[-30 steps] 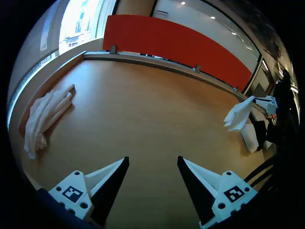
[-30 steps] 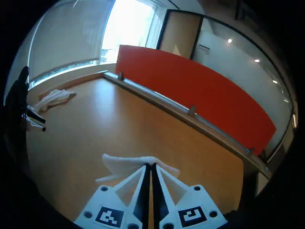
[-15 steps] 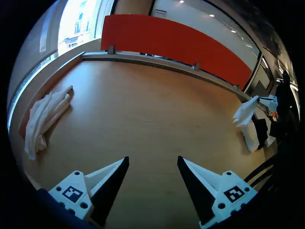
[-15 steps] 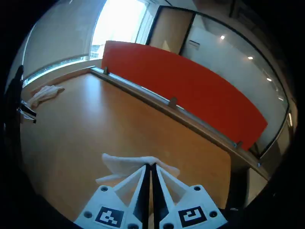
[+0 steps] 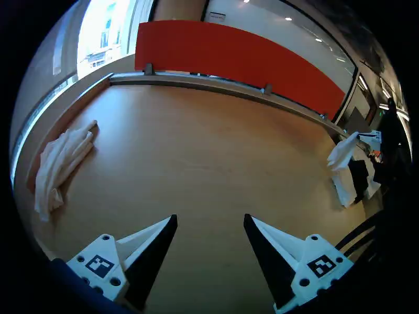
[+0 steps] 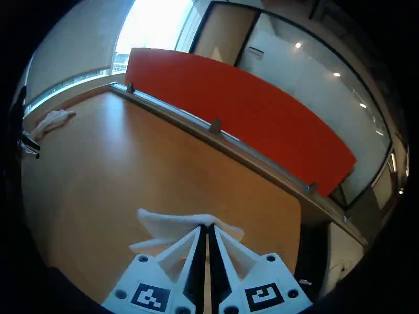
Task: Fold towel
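"So, what lies at the left?"
"A crumpled towel point(image 5: 60, 162), near the left edge of the surface point(image 5: 209, 141)."
"And the left tongs point(image 5: 209, 217)?"
"Spread wide over bare wood, holding nothing."
"Further right?"
"The right tongs point(image 6: 207, 227) are pinched tight on a second towel point(image 6: 167, 225), out by the right edge. Its cloth fans out on both sides of the tips. A red screen point(image 6: 246, 110) runs along the back."
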A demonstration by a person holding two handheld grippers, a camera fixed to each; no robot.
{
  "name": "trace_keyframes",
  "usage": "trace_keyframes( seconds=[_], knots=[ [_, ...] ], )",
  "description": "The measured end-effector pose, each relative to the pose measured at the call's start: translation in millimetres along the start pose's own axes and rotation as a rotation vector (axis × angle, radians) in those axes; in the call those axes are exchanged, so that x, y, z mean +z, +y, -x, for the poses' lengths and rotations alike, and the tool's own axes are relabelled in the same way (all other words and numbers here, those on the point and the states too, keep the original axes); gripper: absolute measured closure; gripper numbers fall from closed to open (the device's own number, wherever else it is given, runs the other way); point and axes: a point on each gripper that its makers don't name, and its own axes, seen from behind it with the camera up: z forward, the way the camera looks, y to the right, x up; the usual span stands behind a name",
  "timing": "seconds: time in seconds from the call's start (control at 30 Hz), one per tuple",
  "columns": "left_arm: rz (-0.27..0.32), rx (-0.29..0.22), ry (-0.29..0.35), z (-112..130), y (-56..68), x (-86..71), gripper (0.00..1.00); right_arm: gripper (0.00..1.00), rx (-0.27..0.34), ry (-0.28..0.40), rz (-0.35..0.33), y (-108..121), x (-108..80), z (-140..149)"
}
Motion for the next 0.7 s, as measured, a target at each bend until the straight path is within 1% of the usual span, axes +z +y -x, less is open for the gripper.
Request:
trace_keyframes(
  seconds=[0.17,0.37,0.5,0.7],
  knots=[
    [0.006,0.010,0.000,-3.2,5.4,2.4,0.06,0.97,0.001,-0.007,0.022,18.0,-6.6,4.8],
    [0.018,0.021,-0.001,-6.2,14.4,5.1,0.06,0.97,0.008,-0.018,0.044,32.5,-16.4,13.4],
    [0.023,0.027,-0.004,-5.9,18.5,6.1,0.06,0.97,0.020,-0.029,0.053,36.4,-22.1,23.9],
    [0.026,0.034,-0.006,-5.5,20.7,5.8,0.06,0.97,0.041,-0.056,0.069,39.3,-32.6,47.8]
  ],
)
